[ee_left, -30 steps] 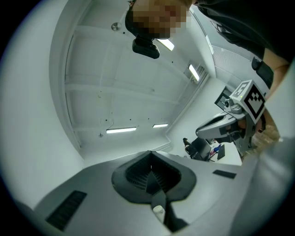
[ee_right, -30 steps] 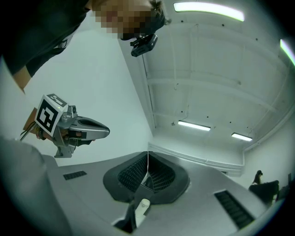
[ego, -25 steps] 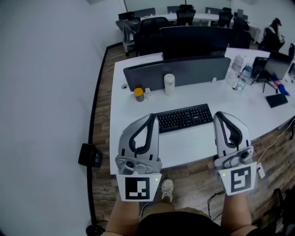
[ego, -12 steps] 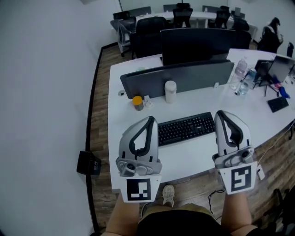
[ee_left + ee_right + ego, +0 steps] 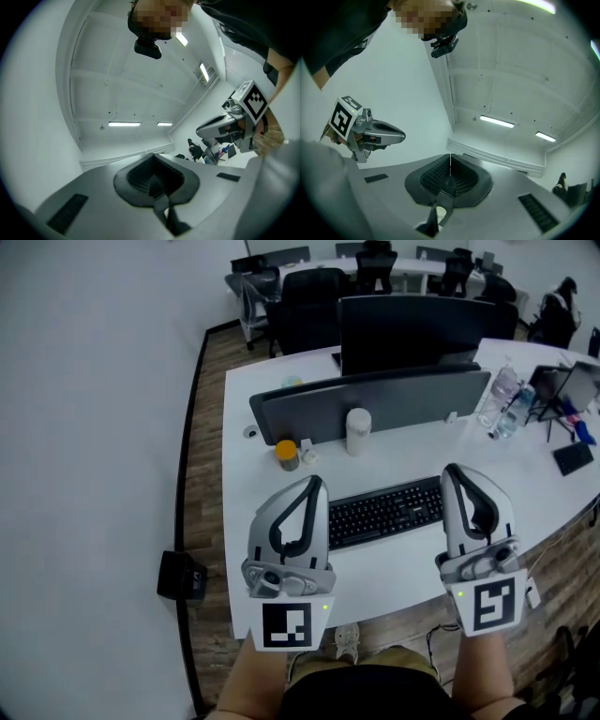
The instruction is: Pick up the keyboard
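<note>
I hold both claws over the front edge of the white curved bench (image 5: 384, 563). The left claw (image 5: 316, 482) is closed, its black ribbed pads pressed flat together. The right claw (image 5: 451, 469) is closed the same way, pad against pad.

The black full-size keyboard (image 5: 386, 510) lies flat on the bench near that front edge. In the head view it sits between the two claws, its ends just beside their tips. I cannot tell whether either tip touches it.

Behind the keyboard, toward the back edge, a long grey divider panel (image 5: 375, 399) stands upright. A white cylindrical cup (image 5: 357, 432) and a small yellow-lidded jar (image 5: 287, 455) stand in front of it.
</note>
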`<state>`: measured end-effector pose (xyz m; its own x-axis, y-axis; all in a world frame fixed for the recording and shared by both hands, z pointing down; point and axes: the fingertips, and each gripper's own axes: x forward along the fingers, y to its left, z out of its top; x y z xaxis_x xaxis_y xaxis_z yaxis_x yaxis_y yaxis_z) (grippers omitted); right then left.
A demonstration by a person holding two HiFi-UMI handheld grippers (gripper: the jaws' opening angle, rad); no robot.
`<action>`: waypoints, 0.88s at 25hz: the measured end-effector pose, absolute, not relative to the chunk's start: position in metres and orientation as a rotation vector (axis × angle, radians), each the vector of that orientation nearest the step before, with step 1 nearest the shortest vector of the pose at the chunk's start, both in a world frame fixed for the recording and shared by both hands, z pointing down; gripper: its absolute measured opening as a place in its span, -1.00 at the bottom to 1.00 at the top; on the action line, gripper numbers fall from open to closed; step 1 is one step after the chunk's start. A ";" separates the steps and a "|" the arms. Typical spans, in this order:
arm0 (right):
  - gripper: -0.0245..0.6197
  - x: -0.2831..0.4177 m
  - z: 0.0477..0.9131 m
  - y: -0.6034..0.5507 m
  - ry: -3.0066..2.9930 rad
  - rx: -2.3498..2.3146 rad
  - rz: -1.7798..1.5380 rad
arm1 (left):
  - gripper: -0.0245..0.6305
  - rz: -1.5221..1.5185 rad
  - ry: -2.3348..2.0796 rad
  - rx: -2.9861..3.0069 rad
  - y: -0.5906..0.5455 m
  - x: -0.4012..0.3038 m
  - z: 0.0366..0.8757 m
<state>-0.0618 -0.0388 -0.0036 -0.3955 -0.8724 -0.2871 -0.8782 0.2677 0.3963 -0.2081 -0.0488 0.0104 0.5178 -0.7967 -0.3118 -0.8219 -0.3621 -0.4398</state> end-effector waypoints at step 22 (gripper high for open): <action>-0.83 -0.058 0.021 -0.052 2.544 -1.728 0.739 | -0.91 0.091 1.308 -2.341 -0.076 -0.200 0.044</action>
